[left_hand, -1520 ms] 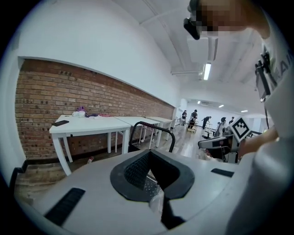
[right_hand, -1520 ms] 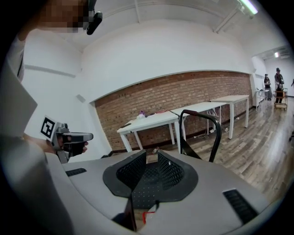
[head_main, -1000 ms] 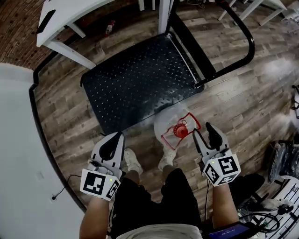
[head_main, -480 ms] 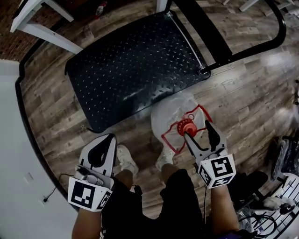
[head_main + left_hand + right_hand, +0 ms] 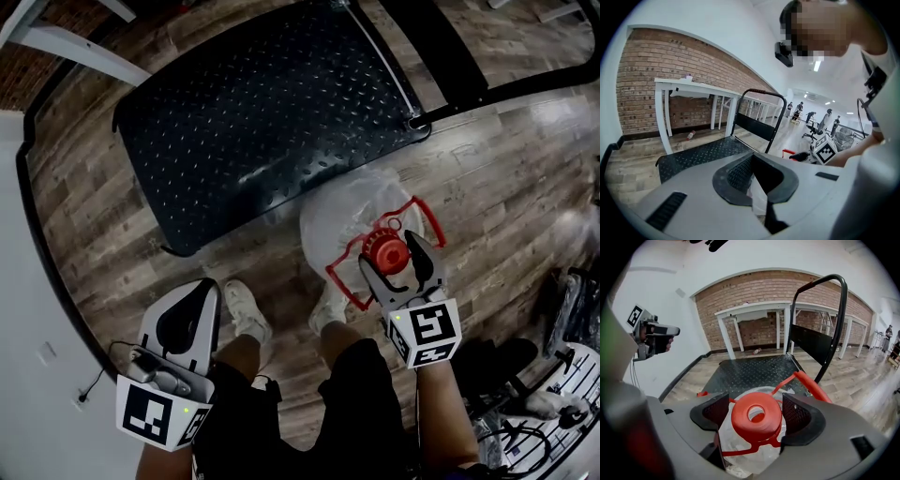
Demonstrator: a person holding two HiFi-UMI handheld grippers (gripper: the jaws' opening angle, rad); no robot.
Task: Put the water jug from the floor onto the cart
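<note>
Water jug [image 5: 337, 216] upright on the wooden floor [image 5: 497, 178], just beside the near edge of the cart [image 5: 262, 122] and not on its black studded deck. Right gripper [image 5: 392, 253] down over the jug's neck, jaws spread wide and just now opened further. Red cap [image 5: 756, 414] between the two pads, a sliver of gap on either side (plain in the right gripper view: released, not grasping). Red carrying handle [image 5: 429, 217] looped out around the neck. Left gripper [image 5: 207, 289] well apart from the jug, low at the person's left and near a white shoe [image 5: 247, 317]. Jaws there clenched tip to tip, nothing caught between them. Black push bar [image 5: 525, 80] of the cart at the deck's far right end.
</note>
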